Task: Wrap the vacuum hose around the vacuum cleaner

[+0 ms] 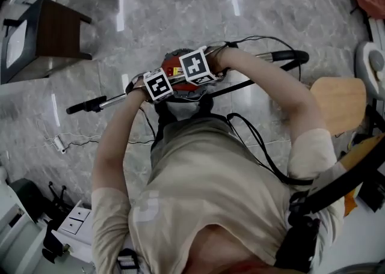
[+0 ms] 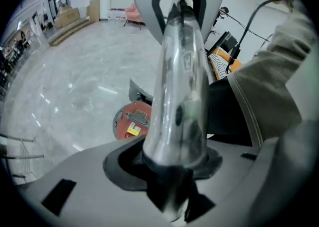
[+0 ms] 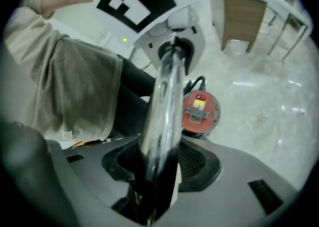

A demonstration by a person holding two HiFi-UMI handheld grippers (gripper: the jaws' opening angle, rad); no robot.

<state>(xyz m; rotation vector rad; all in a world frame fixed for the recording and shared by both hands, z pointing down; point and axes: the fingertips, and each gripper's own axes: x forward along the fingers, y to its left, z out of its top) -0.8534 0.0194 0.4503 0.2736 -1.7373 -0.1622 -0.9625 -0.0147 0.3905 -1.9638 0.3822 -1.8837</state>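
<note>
A chrome vacuum wand (image 1: 111, 102) runs across the head view, from a black tip at the left to a curved black handle (image 1: 292, 57) at the right. Under its middle sits the red round vacuum cleaner (image 1: 180, 80) on the floor. Both grippers hold the wand side by side above the cleaner. My left gripper (image 1: 161, 90) (image 2: 174, 171) is shut on the chrome tube (image 2: 182, 86). My right gripper (image 1: 201, 72) (image 3: 157, 171) is shut on the same tube (image 3: 164, 101). The red cleaner (image 2: 132, 121) (image 3: 200, 112) shows below the tube in both gripper views. How the hose lies, I cannot make out.
A dark wooden chair (image 1: 57, 32) stands at the far left, a light wooden stool seat (image 1: 337, 101) at the right. A white plug with its cord (image 1: 60, 143) lies on the marble floor. White drawers (image 1: 75, 219) stand at the lower left. Thin black cables (image 1: 258, 146) hang by the person's body.
</note>
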